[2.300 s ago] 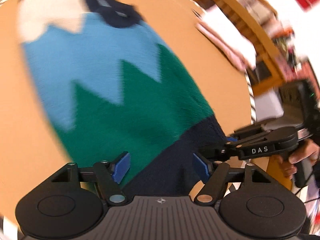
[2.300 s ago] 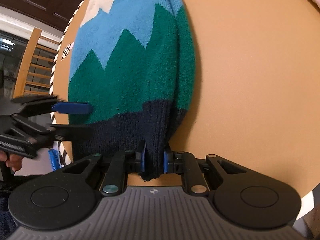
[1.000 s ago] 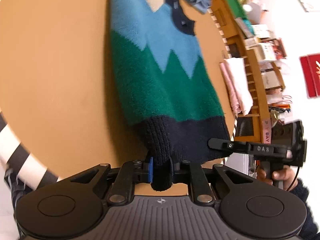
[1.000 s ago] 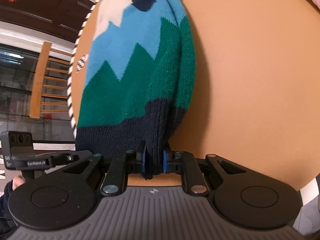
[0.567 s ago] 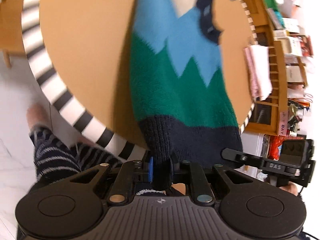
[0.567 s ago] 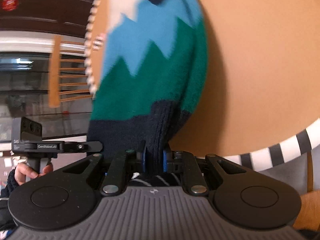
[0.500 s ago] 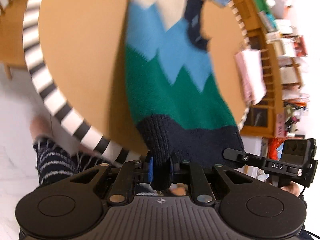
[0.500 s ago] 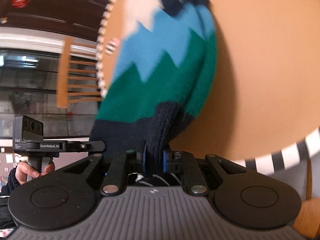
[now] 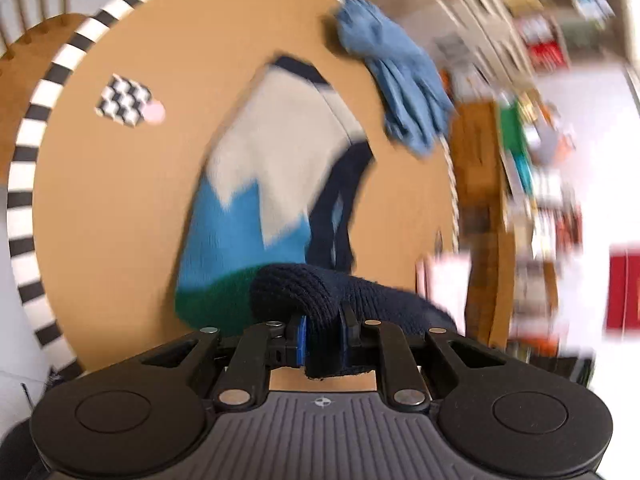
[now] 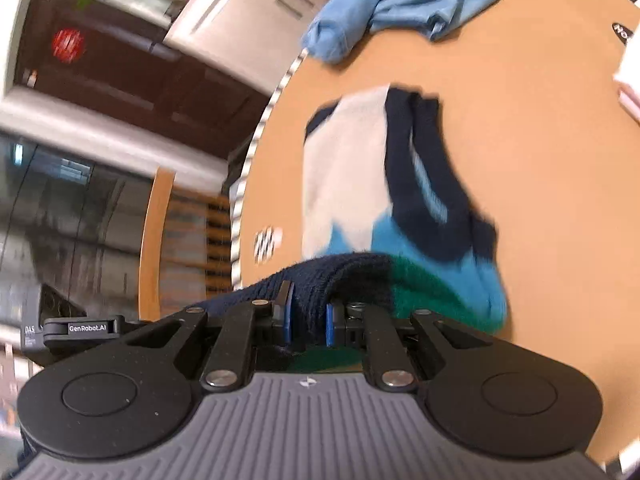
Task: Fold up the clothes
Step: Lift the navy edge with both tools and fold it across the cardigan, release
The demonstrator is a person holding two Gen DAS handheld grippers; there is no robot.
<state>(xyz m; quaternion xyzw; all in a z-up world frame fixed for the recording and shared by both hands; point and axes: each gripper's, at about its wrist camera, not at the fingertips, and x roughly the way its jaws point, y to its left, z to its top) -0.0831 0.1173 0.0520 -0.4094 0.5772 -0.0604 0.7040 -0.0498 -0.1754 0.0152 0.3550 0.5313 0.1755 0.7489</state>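
Note:
A knit sweater (image 9: 256, 184) with cream, blue, green and navy bands lies on the round tan table (image 9: 112, 208). Its navy hem (image 9: 320, 292) is lifted and carried over the green part toward the collar. My left gripper (image 9: 322, 338) is shut on one corner of the hem. My right gripper (image 10: 308, 320) is shut on the other corner of the hem (image 10: 332, 276). The sweater (image 10: 352, 168) also shows in the right wrist view with its navy collar (image 10: 424, 184) up. The left gripper's body (image 10: 80, 328) shows at the left edge there.
A crumpled light blue garment (image 9: 396, 80) lies at the far table edge, also in the right wrist view (image 10: 400, 4). A checkered tag (image 9: 126, 100) sits on the table. The rim (image 9: 24, 160) is black-and-white striped. Shelves (image 9: 532, 184) and a wooden chair (image 10: 160, 240) stand beyond.
Both grippers have lifted the navy hem and swept it forward over the sweater toward the collar. The green band is now mostly covered or folded under.

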